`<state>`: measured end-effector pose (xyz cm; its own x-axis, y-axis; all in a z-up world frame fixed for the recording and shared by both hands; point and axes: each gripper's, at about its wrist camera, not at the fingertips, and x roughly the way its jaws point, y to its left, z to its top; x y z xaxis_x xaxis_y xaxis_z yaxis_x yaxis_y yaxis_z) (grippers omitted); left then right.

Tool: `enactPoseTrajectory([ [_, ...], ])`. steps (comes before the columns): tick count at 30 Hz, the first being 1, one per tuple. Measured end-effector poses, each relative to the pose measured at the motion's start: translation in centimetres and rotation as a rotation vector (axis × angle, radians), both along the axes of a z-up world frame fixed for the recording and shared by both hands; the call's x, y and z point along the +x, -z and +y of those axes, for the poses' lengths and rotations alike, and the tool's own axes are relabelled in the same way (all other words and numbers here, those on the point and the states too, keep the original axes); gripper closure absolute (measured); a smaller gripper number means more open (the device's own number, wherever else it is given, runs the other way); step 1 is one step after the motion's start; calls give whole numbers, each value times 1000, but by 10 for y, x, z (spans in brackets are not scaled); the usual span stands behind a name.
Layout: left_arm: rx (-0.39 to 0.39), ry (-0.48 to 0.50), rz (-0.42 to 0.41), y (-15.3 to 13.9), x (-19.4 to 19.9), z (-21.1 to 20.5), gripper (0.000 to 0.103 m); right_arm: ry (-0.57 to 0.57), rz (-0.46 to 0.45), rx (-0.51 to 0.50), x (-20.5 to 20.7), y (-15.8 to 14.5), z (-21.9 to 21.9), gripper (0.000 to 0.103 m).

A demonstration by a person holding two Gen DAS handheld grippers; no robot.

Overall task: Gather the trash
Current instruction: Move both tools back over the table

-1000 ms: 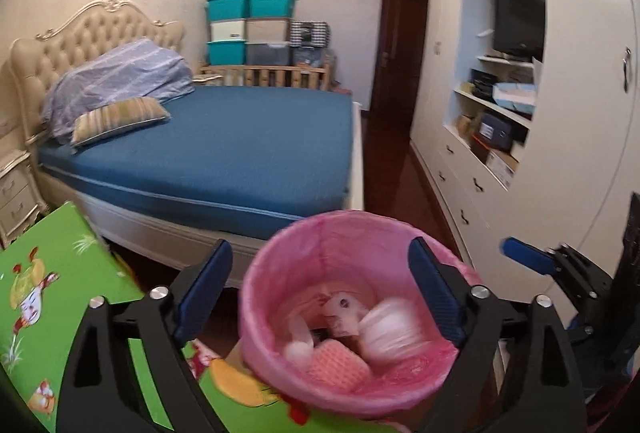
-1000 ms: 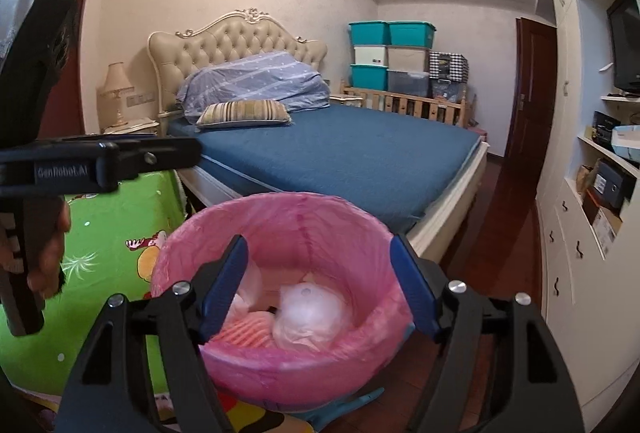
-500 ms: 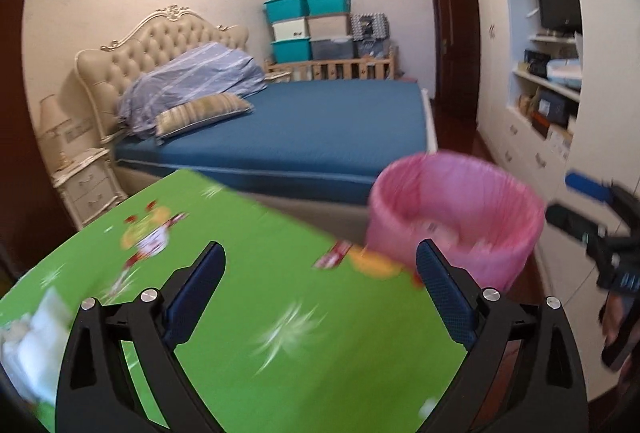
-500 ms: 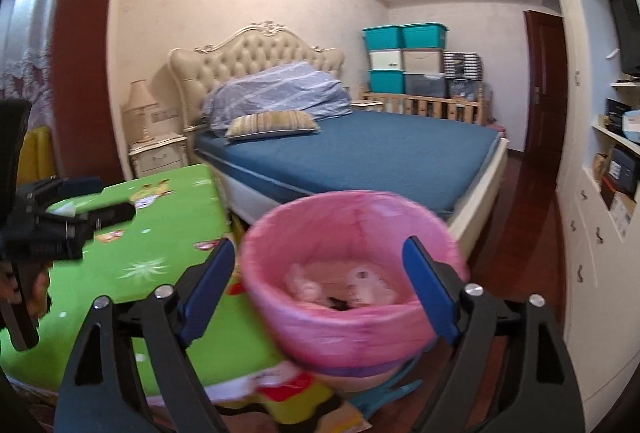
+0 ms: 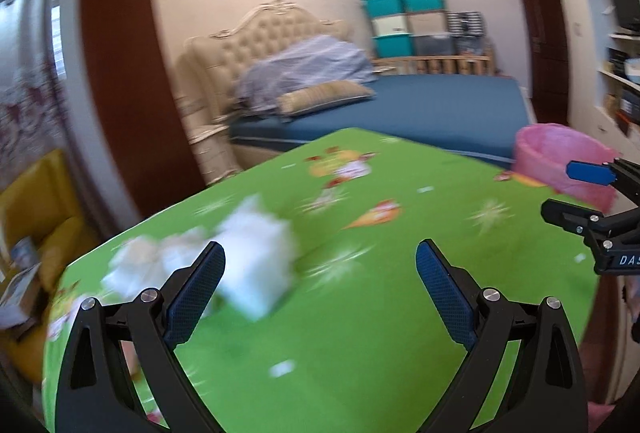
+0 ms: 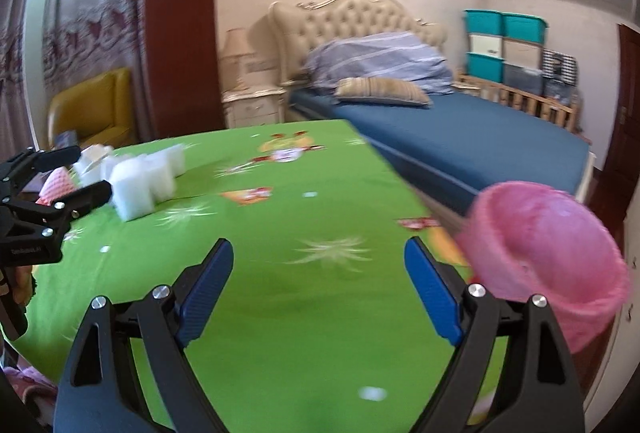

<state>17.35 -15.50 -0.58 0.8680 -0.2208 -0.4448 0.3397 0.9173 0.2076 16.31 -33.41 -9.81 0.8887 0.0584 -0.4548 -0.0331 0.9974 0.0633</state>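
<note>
White foam scraps (image 6: 140, 185) blurred on green table (image 6: 300, 293); both tools spread, empty

Bedroom: blue bed (image 6: 460, 129) w/ tufted headboard (image 6: 352, 21), yellow armchair (image 6: 94, 107), patterned curtains (image 6: 80, 13).

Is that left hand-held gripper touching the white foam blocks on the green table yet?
Cannot tell. In the right wrist view the left hand-held gripper overlaps the white foam blocks, with no plain gap or contact. The left wrist view is blurred.
</note>
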Motion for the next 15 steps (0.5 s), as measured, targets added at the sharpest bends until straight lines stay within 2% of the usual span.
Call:
enactPoseTrajectory([
  [5, -8, -152, -18, -3, -7, 74, 13, -106, 12, -6, 19, -6, 57, 18],
  [9, -44, -293, -9, -5, -3, 137, 13, -189, 31, -32, 35, -8, 105, 18],
  [11, -72, -342, 9, -4, 0, 159, 13, -219, 47, -48, 44, -7, 125, 18],
  [12, -99, -368, 45, -3, 7, 176, 13, -235, 55, -54, 49, -6, 135, 18],
  [15, -118, -394, 103, 4, 22, 198, 13, -274, 71, -53, 61, -8, 159, 18],
])
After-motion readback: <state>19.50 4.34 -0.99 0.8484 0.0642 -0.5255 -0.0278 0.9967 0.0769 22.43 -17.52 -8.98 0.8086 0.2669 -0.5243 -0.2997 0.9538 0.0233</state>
